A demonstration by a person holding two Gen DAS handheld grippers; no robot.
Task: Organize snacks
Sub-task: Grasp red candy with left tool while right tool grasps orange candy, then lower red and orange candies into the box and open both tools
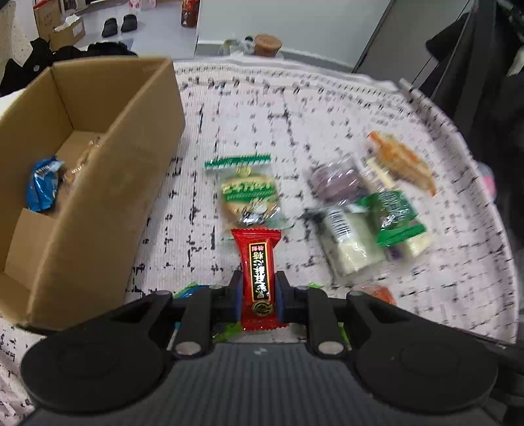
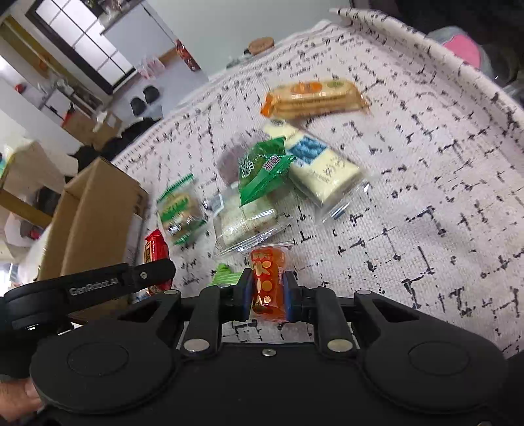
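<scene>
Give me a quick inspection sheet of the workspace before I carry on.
Surface: speckled cloth, snacks scattered.
Job's things: cardboard box holds a blue packet; round green cracker pack, orange biscuit pack and others loose.
Clutter: cork-lidded jar at far edge.
Grippers: left tool shut on red candy; right tool shut on orange candy.
Cables: nothing seen.
Surroundings: boxes, shoes on floor.

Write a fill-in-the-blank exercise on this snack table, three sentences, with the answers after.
1. The left gripper is shut on a ____ candy packet with a black label.
2. The right gripper is shut on an ____ jelly packet.
3. The blue snack bag lies inside the ____ box.

Answers: red; orange; cardboard
</scene>
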